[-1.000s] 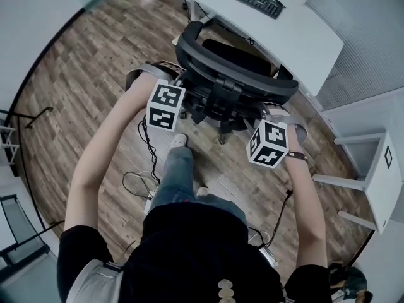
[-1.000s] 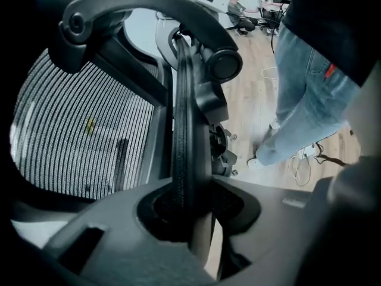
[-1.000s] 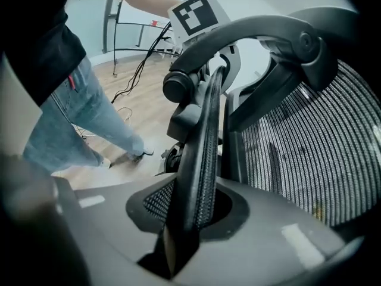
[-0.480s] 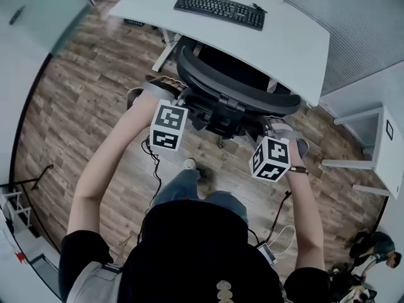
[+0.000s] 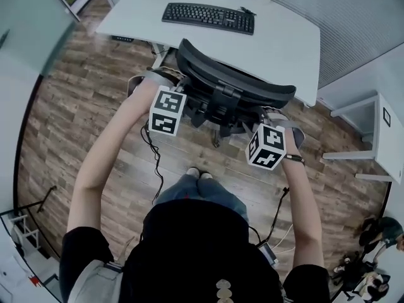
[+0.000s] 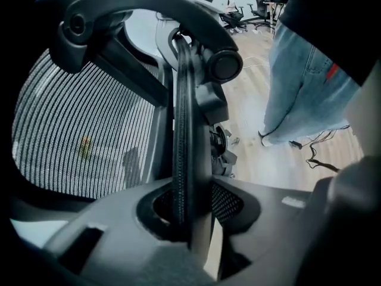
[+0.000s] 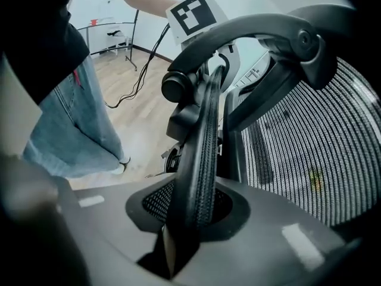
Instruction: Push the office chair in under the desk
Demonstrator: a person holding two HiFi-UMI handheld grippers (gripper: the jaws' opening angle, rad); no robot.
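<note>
- Nearest the head camera are the person's black top and, below it, jeans (image 5: 201,193) with both feet together on the wood floor (image 5: 76,106); cables (image 5: 151,153) trail beside the legs.
- Both bare arms reach forward. The left tool (image 5: 178,98) is clamped on the left edge of the office chair (image 5: 235,86) backrest, and the right tool (image 5: 270,120) on its right edge.
- In the left gripper view the left tool (image 6: 191,214) has its jaws narrowed on the rim of the backrest, which runs upright between them, with the grey mesh (image 6: 77,130) to the left.
- The right gripper view mirrors this: the right tool (image 7: 191,218) grips the opposite rim, with the mesh (image 7: 303,159) to the right.
- The chair's backrest stands at the near edge of the white surface (image 5: 281,40), and its top rim overlaps that edge from above.
- A black keyboard (image 5: 208,17) lies on the surface, well behind the chair.
- To the right stands a white side unit (image 5: 382,137), apart from the surface, with a ribbed grey wall (image 5: 360,17) behind.
- Hidden or unclear: the chair's seat and most of its base sit under the backrest and the surface. Each tool's marker cube covers its jaws in the head view. The surface's far end is cut off at the frame. The lower right corner shows only dark, partly cropped shapes.
</note>
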